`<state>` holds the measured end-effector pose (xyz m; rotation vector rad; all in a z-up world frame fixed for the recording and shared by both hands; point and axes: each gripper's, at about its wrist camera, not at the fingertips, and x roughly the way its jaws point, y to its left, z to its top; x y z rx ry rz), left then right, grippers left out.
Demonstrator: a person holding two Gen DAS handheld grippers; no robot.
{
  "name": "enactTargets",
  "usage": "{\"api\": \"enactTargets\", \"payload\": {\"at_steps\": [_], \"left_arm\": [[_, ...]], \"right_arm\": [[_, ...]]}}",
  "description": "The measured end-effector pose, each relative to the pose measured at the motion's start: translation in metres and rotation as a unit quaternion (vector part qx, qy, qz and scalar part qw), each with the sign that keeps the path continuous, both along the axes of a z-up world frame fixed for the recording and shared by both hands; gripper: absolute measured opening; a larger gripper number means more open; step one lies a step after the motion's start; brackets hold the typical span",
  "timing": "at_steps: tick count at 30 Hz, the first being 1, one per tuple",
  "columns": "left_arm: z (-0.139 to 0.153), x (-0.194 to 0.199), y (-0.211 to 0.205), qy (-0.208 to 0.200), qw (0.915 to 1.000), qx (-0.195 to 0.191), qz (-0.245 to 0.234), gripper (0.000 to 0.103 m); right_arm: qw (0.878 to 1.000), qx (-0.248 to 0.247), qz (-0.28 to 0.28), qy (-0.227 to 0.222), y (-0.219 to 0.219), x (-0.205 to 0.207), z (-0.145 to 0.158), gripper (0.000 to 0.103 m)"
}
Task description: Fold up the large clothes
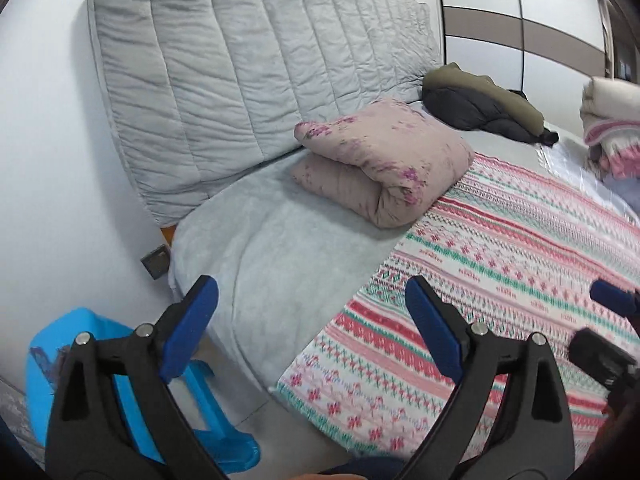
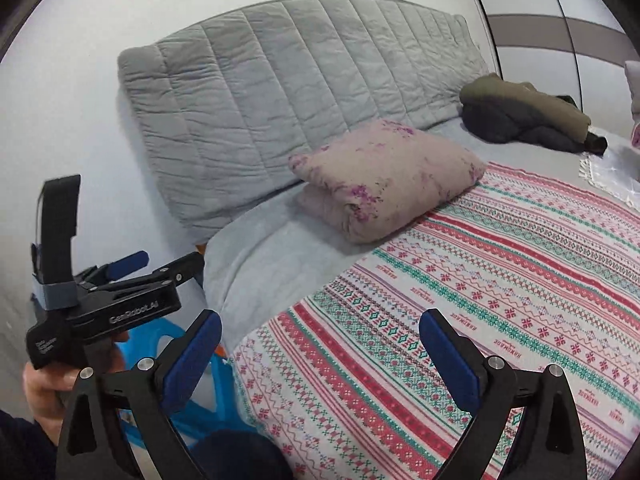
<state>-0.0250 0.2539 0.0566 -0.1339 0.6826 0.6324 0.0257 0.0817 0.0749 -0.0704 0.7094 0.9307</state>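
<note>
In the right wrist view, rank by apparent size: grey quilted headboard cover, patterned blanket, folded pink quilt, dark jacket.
1-2. Patterned blanket and grey quilted headboard cover: unsure, since the blanket lies nearer the camera and runs off frame.
3. Folded pink quilt.
4. Dark jacket, farthest away, so possibly bigger than it looks.

I count two grippers, left gripper and right gripper, one patterned blanket, one folded quilt, one dark jacket, one blue stool
</note>
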Motion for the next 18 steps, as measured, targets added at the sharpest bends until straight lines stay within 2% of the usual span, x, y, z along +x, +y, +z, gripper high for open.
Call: {"api": "enactTargets", "payload": {"at_steps": [2,4,9,13,18], "left_arm": [[0.003,-0.008,-0.009,-0.005,0.9999,0.008,0.009,0.095],[0.002,-0.014,-0.017,-0.008,0.9998,0.009,0.017,0.095],[-0.004,-0.023,-0.043,-0.002,0.9995,0.019,0.024,0.095],[-0.001,-0.032,-0.062,-0.005,0.9993,0.033,0.018,0.095],[0.006,-0.041,-0.076,-0.015,0.9994,0.025,0.019,0.095]], "right_arm": [[0.999,-0.022,-0.005,-0.030,0.000,-0.007,-0.003,0.100],[0.998,-0.023,-0.016,-0.049,-0.004,-0.012,-0.006,0.100],[0.999,-0.011,-0.019,-0.032,-0.015,-0.016,-0.012,0.100],[0.998,-0.010,-0.017,-0.053,-0.019,-0.026,-0.006,0.100],[0.997,-0.008,-0.014,-0.069,-0.024,-0.035,-0.001,0.100]]}}
